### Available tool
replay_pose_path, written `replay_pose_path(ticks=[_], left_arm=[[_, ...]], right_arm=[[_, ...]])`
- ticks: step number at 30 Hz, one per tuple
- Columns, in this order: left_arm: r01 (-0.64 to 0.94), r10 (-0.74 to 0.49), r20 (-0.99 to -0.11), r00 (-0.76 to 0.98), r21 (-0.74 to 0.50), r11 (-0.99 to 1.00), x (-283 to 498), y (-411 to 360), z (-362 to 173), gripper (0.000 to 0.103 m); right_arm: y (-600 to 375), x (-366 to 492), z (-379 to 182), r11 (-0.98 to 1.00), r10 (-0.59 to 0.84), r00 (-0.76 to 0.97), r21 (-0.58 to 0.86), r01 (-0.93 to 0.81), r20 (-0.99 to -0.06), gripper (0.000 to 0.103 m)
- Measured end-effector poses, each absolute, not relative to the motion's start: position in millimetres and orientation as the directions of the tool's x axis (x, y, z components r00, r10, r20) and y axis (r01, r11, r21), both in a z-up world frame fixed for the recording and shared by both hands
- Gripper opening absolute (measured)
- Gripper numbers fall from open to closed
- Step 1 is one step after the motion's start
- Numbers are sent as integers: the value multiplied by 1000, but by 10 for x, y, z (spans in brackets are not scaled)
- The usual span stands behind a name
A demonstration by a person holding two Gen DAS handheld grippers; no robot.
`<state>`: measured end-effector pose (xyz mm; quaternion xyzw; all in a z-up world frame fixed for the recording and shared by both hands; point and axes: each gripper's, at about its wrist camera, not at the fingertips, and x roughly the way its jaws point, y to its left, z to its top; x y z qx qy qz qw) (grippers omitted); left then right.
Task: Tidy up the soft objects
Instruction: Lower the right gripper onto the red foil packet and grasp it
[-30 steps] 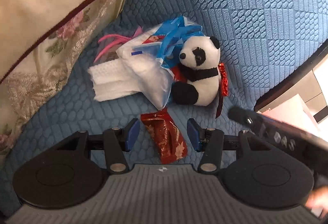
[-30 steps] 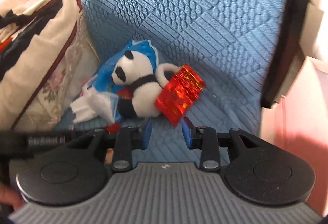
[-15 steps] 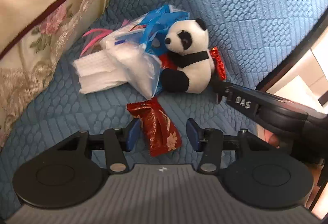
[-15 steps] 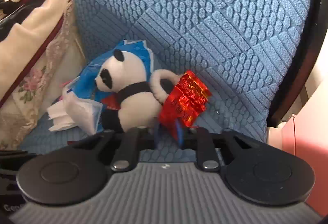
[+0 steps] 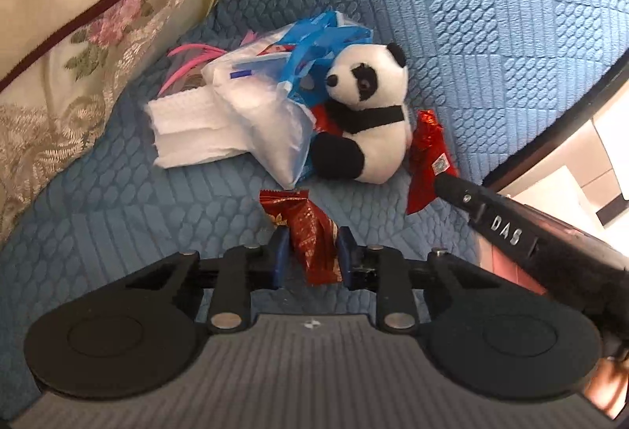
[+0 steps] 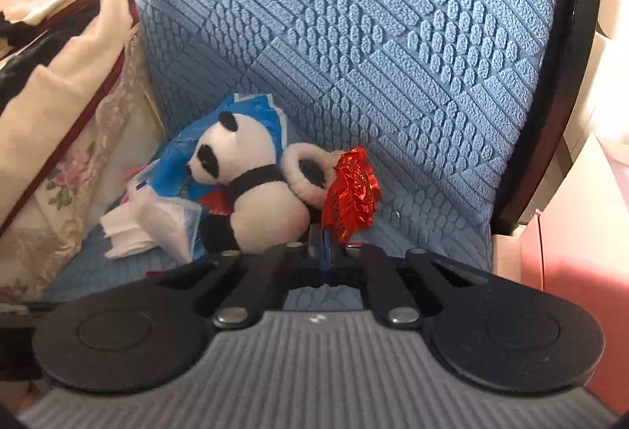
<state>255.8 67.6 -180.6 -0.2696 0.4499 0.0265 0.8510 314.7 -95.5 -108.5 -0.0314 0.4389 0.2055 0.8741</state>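
Left hand-held gripper (image 5: 308, 252) angled down at the blue sofa seat (image 5: 118, 201), jaws just closing, pads touching a dark red snack packet (image 5: 310, 232) near the seat's front edge. Right hand-held gripper (image 6: 326, 252) pressed together, pinching a shiny red wrapper (image 6: 352, 189) beside the panda plush (image 5: 369, 114), by the backrest. Tissue pack (image 5: 267, 122) left of panda.

Blue quilted textured sofa cover (image 5: 491, 36); cream floral-embroidered cushion with maroon piping (image 5: 78, 36); dark curved sofa frame edge (image 6: 558, 75); daylight.
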Motion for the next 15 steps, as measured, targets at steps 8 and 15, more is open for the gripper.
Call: replay_pose_path(ticks=[8, 15], left_arm=[[-283, -198, -769, 608, -443, 851, 2476, 682, -1700, 28], [-263, -196, -759, 620, -437, 860, 2345, 688, -1630, 24]], right_arm=[[-948, 2957, -971, 902, 331, 544, 90, -422, -771, 3], [-986, 2742, -753, 901, 327, 574, 64, -429, -751, 3]])
